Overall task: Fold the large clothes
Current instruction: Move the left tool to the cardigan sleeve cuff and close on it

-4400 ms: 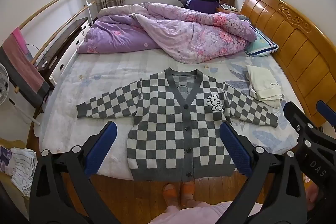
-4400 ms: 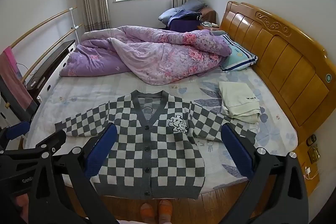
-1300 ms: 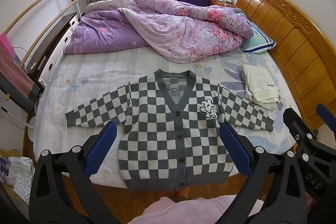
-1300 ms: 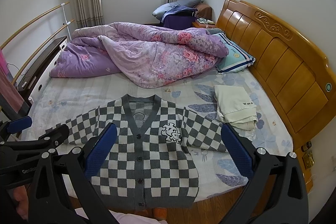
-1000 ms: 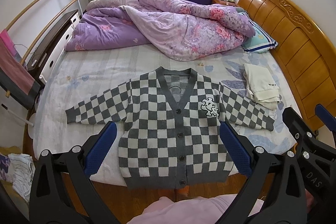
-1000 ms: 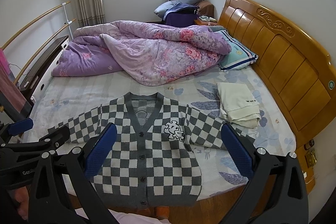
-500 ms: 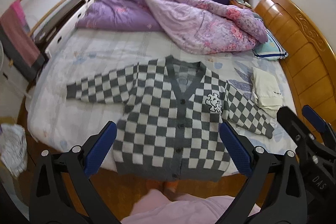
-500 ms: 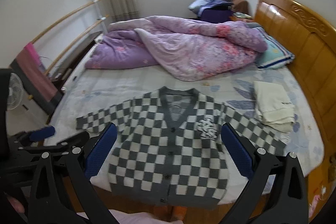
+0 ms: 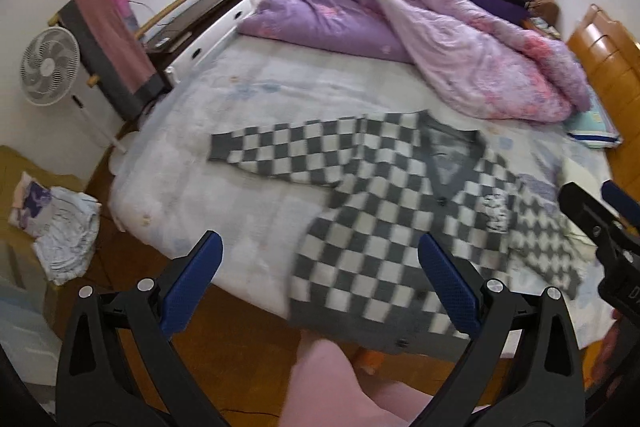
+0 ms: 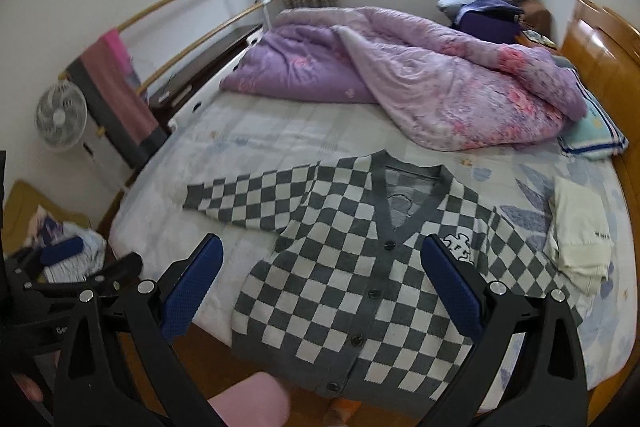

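A grey-and-white checkered cardigan lies flat and buttoned on the bed, both sleeves spread, its hem hanging over the near edge. The left sleeve's cuff points toward the bed's left side. My left gripper hovers open above the near bed edge, left of the cardigan's body, holding nothing. My right gripper is open over the cardigan's lower left front, well above it. The right gripper's black frame shows at the right edge of the left wrist view.
A rumpled purple quilt fills the far half of the bed. A folded cream garment lies at the right beside a wooden headboard. A fan, a rail with a towel and a cloth pile stand left.
Both grippers have swung to the left, so the cardigan now sits further right in each view and the fan and floor pile have come into sight. The cardigan has not moved.
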Demonstrator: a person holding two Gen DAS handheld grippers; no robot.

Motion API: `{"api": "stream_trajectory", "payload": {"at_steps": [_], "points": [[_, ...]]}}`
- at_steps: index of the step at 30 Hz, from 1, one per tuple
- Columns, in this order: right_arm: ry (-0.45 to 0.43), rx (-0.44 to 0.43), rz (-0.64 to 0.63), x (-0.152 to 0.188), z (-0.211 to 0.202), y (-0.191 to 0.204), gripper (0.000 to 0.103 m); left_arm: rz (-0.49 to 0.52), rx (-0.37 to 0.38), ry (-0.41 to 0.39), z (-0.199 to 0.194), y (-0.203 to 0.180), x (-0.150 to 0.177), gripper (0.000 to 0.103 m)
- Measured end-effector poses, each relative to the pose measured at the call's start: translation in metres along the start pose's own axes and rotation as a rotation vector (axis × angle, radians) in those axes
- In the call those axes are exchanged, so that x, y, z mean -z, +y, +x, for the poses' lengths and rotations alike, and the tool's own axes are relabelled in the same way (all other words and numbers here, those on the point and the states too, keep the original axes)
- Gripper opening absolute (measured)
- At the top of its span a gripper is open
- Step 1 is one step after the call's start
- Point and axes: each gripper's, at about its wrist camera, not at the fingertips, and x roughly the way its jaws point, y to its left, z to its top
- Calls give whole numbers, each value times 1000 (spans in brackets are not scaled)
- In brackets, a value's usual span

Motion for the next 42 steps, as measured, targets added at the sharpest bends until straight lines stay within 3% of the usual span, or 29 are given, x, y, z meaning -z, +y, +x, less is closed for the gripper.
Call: {"api": "stream_trajectory", "payload": {"at_steps": [5, 8, 11, 12, 14, 20, 22, 24, 26, 30, 37, 42], "points": [[55, 32, -3, -10, 44, 26, 95, -44, 53, 40, 42, 35, -19, 98], [51, 115, -5, -19, 74, 44, 95, -54, 88, 71, 80, 59, -38, 98], [63, 280, -37, -31, 120, 68, 95, -104, 148, 117, 132, 93, -63, 98], [79, 286, -27, -36, 136, 72, 95, -120, 177, 133, 150, 104, -71, 98], [112, 274, 1, -41, 160, 79, 95, -138, 201, 155, 179, 121, -81, 98], [203, 249, -17, -61, 257, 112, 85, -165, 151, 193, 294, 186, -114, 98], [246, 239, -19, -66, 291, 119, 82, -208, 118, 198, 336, 209, -122, 98], [237, 178, 8, -67, 310, 121, 82, -250, 56, 216, 383, 231, -129, 98], [226, 149, 34, -69, 327, 124, 82, -269, 64, 227, 415, 244, -130, 98], [293, 168, 27, -69, 367, 130, 82, -339, 55, 310, 487, 271, -124, 98], [386, 183, -39, -47, 402, 141, 82, -611, 197, 425, 556, 305, -91, 98], [413, 188, -67, -34, 413, 145, 82, -779, 205, 394, 579, 328, -78, 98]]}}
